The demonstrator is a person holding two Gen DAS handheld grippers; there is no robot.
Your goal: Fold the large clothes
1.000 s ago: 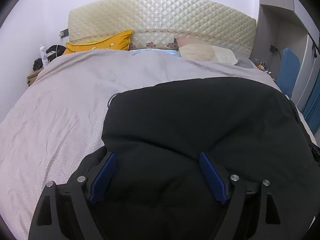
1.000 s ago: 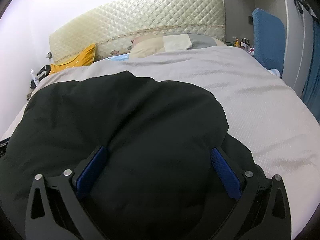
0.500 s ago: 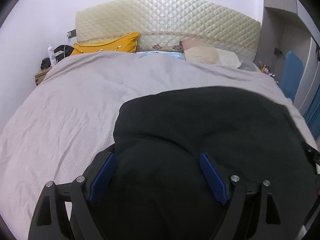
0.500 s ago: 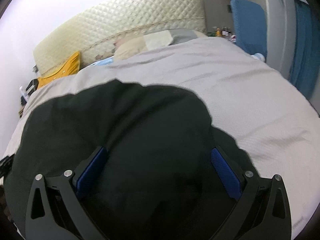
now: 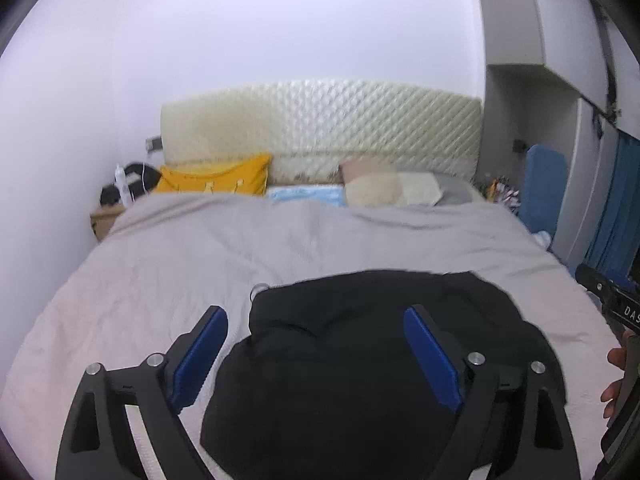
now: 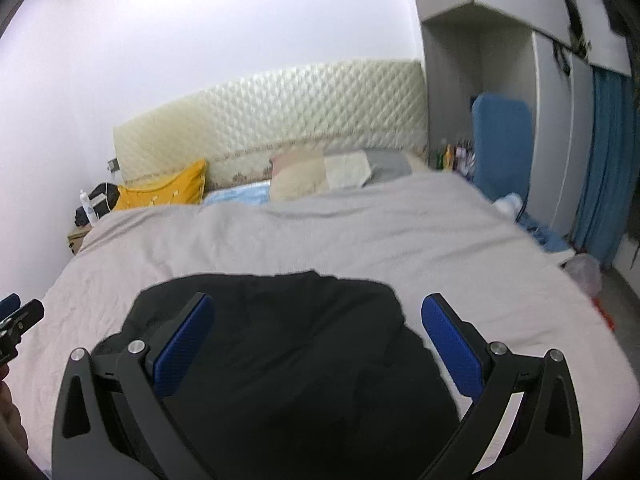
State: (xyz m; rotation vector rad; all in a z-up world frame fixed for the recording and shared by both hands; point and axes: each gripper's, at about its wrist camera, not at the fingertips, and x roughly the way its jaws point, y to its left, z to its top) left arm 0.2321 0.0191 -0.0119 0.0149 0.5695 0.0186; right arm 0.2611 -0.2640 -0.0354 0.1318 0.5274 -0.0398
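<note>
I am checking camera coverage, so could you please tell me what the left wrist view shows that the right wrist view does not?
Only the left wrist view shows the right hand-held gripper at its right edge. Only the right wrist view shows the left hand-held gripper at its left edge and a clear plastic bag on the floor. Both show the black garment on the grey bedspread, and the yellow pillow.

Bedroom: white walls (image 5: 280,40); cream quilted headboard (image 5: 320,128); bed with grey cover (image 5: 200,248); yellow pillow (image 5: 212,180), beige pillow (image 5: 384,190); wooden nightstand (image 5: 105,220); grey wardrobe (image 6: 500,60); blue curtain (image 6: 604,160).
</note>
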